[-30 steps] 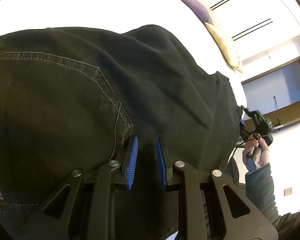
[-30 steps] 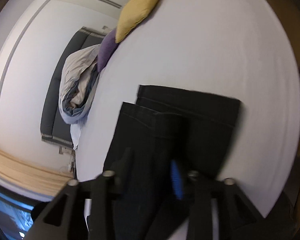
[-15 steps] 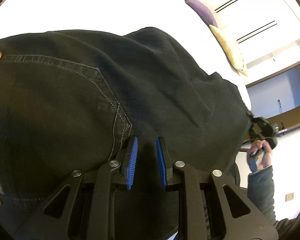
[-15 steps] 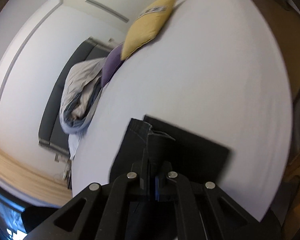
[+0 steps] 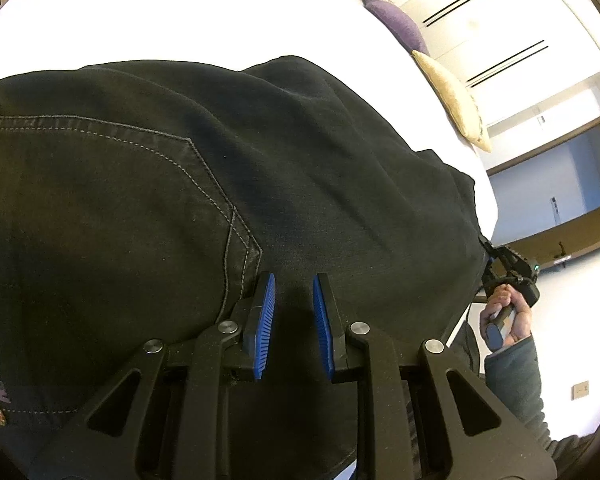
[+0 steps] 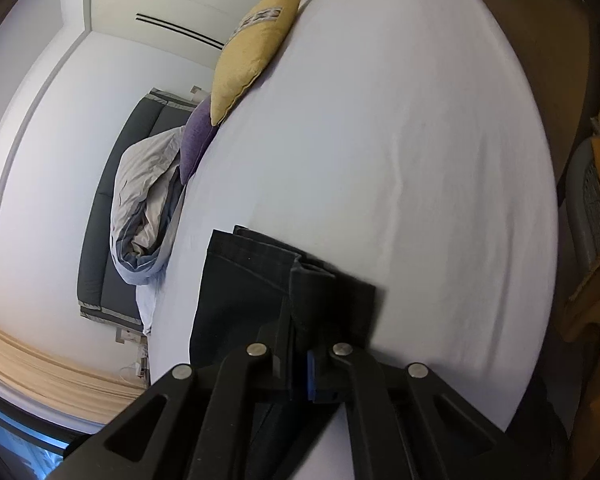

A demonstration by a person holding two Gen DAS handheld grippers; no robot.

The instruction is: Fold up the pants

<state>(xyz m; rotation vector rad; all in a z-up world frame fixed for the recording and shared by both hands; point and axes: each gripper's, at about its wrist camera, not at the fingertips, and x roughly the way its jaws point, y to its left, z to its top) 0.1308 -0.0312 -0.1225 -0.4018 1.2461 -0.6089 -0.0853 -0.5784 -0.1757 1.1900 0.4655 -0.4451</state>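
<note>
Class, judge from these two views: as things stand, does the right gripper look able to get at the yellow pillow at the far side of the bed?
Probably not yet. The right gripper is shut on the pants near their hems, and the yellow pillow lies across a bare stretch of white bed. Nothing blocks the way; it is occupied.

The white bed (image 6: 420,140) lies bare beyond the pants (image 6: 260,292); pillows (image 6: 256,44) and bedding (image 6: 148,208) crowd its far edge.

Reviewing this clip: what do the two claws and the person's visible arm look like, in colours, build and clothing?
Both claws are black, with angular linkage arms that have triangular cut-outs and round silver pivot bolts. The left claw has ribbed blue pads on its fingers. The right claw shows a strip of blue pad too. In the left wrist view, the right hand grips a black handle carrying a small green light, above a dark grey-green sleeve.
</note>
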